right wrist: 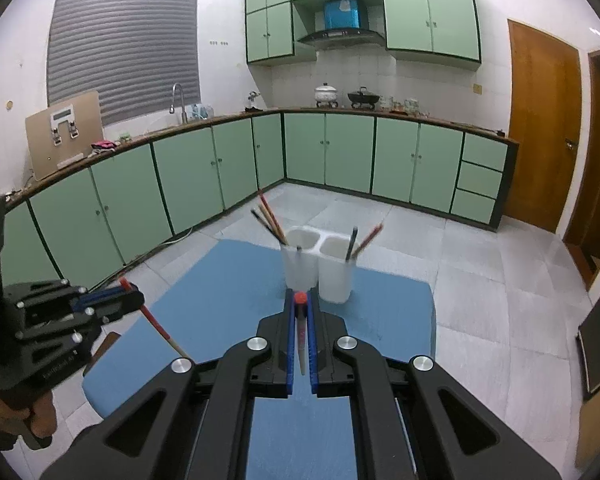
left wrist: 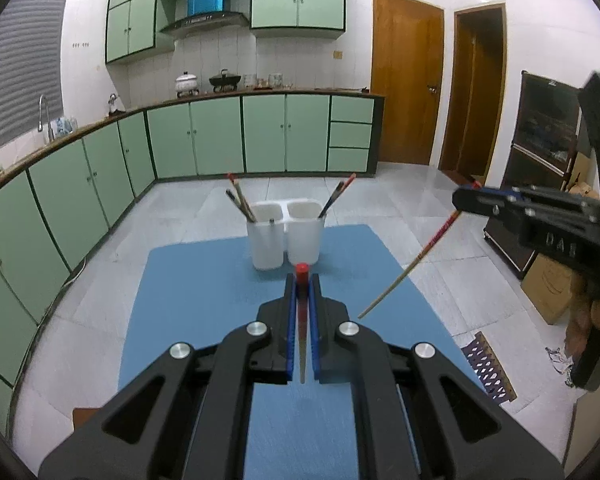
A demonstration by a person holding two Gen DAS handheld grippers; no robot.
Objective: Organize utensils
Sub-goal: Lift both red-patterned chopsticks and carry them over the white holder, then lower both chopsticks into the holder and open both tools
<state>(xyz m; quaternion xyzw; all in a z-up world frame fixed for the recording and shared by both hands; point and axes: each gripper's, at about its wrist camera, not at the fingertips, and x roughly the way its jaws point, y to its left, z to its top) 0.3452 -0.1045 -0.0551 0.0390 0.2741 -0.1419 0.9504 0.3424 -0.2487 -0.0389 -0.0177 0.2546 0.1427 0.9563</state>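
We see the left gripper (left wrist: 302, 280) clamped on a slim red-capped chopstick (left wrist: 301, 276), our right gripper (right wrist: 300, 294) pinching its own red-capped stick (right wrist: 299, 299), both above the smooth blue mat (left wrist: 204, 280), beyond them a white plastic four-cell holder (left wrist: 286, 236) bristling with chopsticks, only our right view showing the board (right wrist: 64, 132) by the sink

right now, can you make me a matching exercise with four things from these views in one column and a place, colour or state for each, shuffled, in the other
Things:
1. left gripper
2. white holder
3. mat
4. wooden door

Place, colour or state:
A. blue, spread under the holder
B. shut, on the far wall at the right
C. stands upright with chopsticks leaning in its cups
D. fingers closed on a red-tipped chopstick

Pairs: 1-D, 2-C, 3-A, 4-B
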